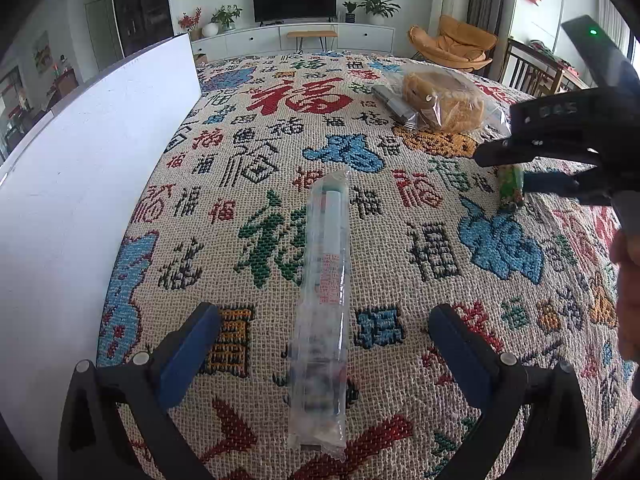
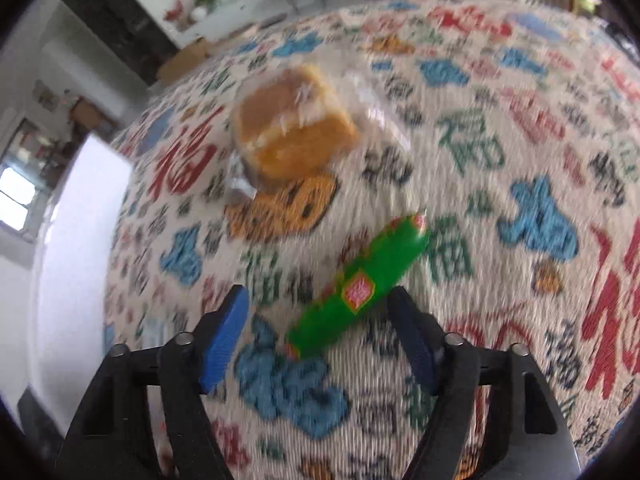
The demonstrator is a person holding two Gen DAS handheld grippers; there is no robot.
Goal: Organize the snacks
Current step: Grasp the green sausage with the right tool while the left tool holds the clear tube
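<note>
A long clear-wrapped snack stick (image 1: 326,304) lies on the patterned cloth, running away from me between the open fingers of my left gripper (image 1: 324,344), which is empty. A green wrapped sausage (image 2: 356,288) lies slantwise on the cloth between the open fingers of my right gripper (image 2: 320,336); the view is blurred. The sausage (image 1: 510,188) and the right gripper (image 1: 520,168) also show at the right of the left wrist view. A bagged yellow cake (image 1: 442,98) (image 2: 288,128) lies farther back, with a grey packet (image 1: 394,106) beside it.
A white box wall (image 1: 92,168) stands along the left side of the cloth (image 1: 280,152); it also shows in the right wrist view (image 2: 76,248). Beyond the cloth are a TV cabinet (image 1: 296,36), an orange chair (image 1: 452,46) and wooden chairs (image 1: 532,72).
</note>
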